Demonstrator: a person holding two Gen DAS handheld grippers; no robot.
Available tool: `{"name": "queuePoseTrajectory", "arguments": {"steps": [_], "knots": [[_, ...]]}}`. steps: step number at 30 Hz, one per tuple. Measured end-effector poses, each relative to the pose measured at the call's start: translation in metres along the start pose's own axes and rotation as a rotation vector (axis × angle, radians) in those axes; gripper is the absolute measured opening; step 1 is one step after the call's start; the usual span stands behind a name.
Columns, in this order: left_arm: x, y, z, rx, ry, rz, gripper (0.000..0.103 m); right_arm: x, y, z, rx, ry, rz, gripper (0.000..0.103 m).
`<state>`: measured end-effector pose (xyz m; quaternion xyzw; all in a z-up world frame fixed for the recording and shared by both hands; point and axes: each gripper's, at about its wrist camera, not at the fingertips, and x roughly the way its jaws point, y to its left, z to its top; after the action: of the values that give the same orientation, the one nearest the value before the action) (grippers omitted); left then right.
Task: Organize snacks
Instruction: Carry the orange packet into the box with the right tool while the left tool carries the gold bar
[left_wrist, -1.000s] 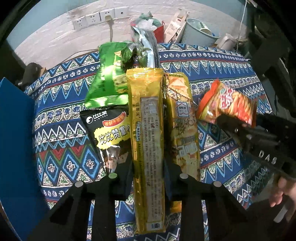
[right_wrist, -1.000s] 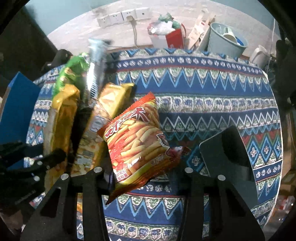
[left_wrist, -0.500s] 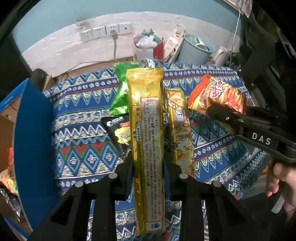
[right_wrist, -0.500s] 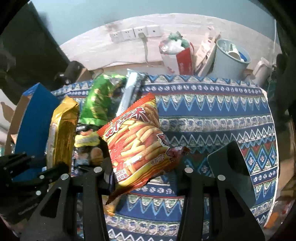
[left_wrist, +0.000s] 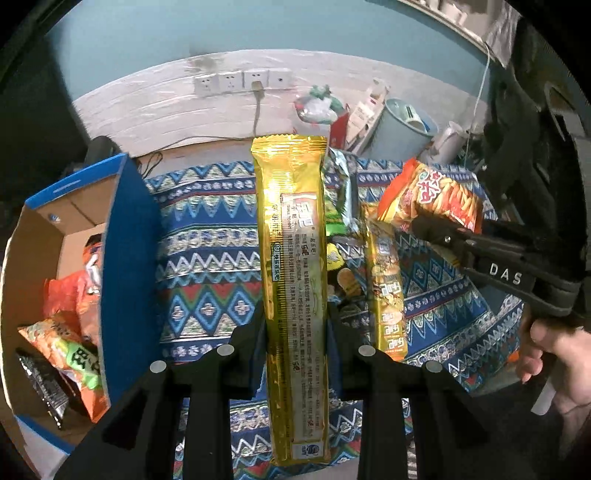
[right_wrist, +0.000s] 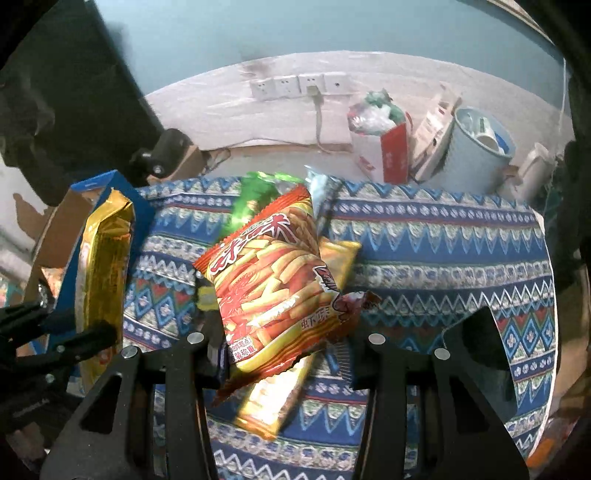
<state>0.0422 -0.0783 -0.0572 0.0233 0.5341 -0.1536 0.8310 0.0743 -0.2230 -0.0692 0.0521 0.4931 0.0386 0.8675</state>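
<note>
My left gripper (left_wrist: 295, 332) is shut on a long gold packet (left_wrist: 295, 277), held lengthwise above the patterned tablecloth (left_wrist: 207, 258). My right gripper (right_wrist: 284, 339) is shut on an orange-red bag of shrimp sticks (right_wrist: 273, 288), lifted off the cloth. In the left wrist view the right gripper (left_wrist: 436, 230) and its bag (left_wrist: 432, 192) show at the right. The right wrist view shows the gold packet (right_wrist: 103, 266) at the left. A blue cardboard box (left_wrist: 125, 258) stands open at the left with several snack bags inside.
A second gold packet (left_wrist: 384, 288), a green bag (right_wrist: 255, 203) and a black bag (left_wrist: 343, 273) lie mid-table. A dark flat slab (right_wrist: 476, 343) rests on the cloth at right. Behind the table are a pale bin (right_wrist: 476, 147), a red-white bag (right_wrist: 384, 147) and wall sockets (left_wrist: 243, 79).
Both grippers have risen with their packets and shifted left toward the blue box. The box's inside with its snack bags has come into the left wrist view.
</note>
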Motion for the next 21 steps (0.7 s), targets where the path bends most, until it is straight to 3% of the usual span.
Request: {"name": "queuePoseTrajectory", "arguments": {"steps": [21], "knots": [[-0.074, 0.095, -0.008, -0.118, -0.168, 0.109, 0.029, -0.002, 0.100, 0.031, -0.145, -0.051, 0.084, 0.044]]}}
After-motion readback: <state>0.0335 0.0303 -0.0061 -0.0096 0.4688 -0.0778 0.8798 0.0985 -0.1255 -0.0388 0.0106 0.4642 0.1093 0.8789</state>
